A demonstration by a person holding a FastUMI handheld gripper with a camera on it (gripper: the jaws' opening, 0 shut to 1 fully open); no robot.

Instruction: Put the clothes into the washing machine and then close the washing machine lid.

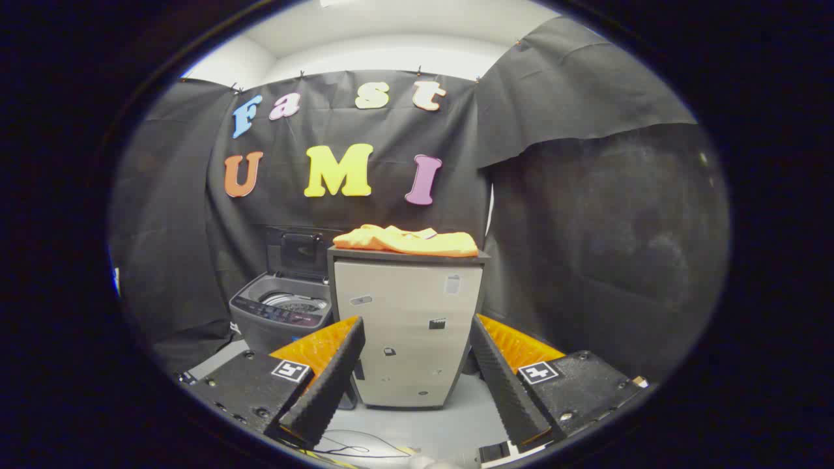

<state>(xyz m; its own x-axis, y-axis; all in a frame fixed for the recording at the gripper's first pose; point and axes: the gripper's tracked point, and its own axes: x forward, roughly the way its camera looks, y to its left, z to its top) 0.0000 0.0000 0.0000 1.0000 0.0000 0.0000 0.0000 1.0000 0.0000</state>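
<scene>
The hand-held gripper (417,352) has its two fingers wide apart and holds nothing. Well beyond them, an orange shirt (407,240) lies on top of a pale cabinet (405,326). Just beside the cabinet stands the washing machine (281,312) with its lid (298,250) up.

Low forward view along the tongs (417,348), facing cabinet (407,326)
</scene>
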